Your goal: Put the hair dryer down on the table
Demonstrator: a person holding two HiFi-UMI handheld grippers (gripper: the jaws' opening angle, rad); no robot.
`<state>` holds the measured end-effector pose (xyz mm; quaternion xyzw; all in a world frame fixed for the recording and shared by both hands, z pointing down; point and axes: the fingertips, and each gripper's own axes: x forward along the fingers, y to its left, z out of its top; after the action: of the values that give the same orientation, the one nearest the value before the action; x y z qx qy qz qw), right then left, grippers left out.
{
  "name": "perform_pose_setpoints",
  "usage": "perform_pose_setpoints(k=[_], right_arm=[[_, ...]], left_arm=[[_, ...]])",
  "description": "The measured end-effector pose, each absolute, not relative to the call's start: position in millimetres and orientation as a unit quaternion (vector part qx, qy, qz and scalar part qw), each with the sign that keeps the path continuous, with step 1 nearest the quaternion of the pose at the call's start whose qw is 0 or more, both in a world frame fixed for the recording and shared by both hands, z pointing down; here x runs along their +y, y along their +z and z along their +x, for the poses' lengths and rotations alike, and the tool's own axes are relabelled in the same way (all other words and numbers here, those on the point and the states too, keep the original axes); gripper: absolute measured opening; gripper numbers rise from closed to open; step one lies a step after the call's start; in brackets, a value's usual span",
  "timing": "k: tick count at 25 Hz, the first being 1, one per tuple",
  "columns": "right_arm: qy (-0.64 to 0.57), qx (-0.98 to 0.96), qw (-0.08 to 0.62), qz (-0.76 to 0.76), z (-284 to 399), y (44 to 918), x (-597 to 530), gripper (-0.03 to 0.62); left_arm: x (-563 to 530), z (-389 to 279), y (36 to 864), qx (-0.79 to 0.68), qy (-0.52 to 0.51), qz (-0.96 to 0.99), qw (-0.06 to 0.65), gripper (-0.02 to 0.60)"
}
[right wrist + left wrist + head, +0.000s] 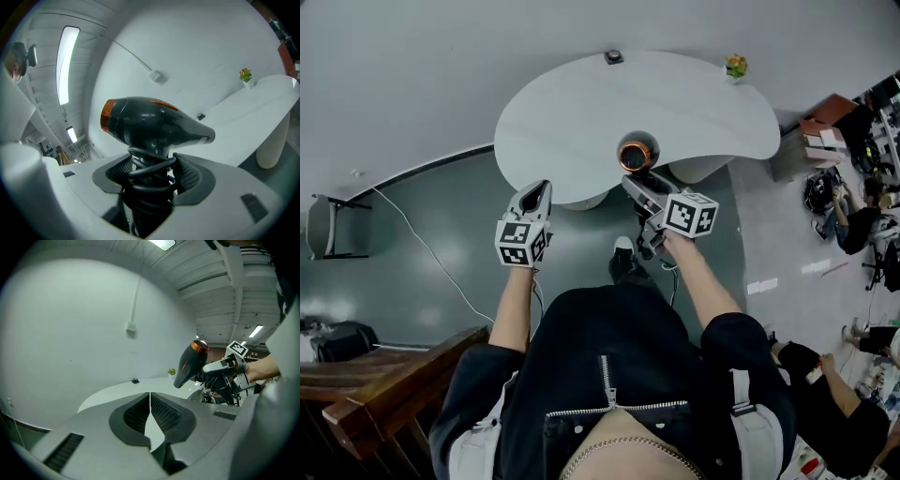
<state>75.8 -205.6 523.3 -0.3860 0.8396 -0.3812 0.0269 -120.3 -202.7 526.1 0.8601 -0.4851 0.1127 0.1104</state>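
Note:
The black hair dryer point(637, 153) with an orange rear ring is held in the air just in front of the white curved table point(581, 103). My right gripper point(649, 199) is shut on its handle, which has the cord coiled round it. In the right gripper view the dryer point(150, 124) stands upright between the pads of the gripper point(151, 172), nozzle pointing right. My left gripper point(534, 195) hovers to the left, shut and empty. From the left gripper point(150, 401) view the dryer point(190, 364) and right gripper point(224, 370) show off to the right, above the table point(117, 391).
A small black object point(613, 56) and a little potted plant point(736, 66) sit at the table's far edge. A white pedestal point(272, 140) carries the table. A wooden bench point(384, 394) is at lower left, a chair point(333, 225) at left, boxes point(820, 141) and seated people point(853, 216) at right.

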Motion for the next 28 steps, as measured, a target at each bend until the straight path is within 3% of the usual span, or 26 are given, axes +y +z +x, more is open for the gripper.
perform_pose_setpoints(k=[17, 28], right_arm=[[-0.381, 0.862, 0.009, -0.334, 133.2, 523.2, -336.1, 0.27], [-0.385, 0.863, -0.005, -0.327, 128.4, 534.1, -368.6, 0.27]], left_arm=[[-302.8, -59.8, 514.6, -0.535, 0.122, 0.829, 0.106, 0.025], [-338.3, -59.2, 520.0, -0.538, 0.125, 0.826, 0.112, 0.025]])
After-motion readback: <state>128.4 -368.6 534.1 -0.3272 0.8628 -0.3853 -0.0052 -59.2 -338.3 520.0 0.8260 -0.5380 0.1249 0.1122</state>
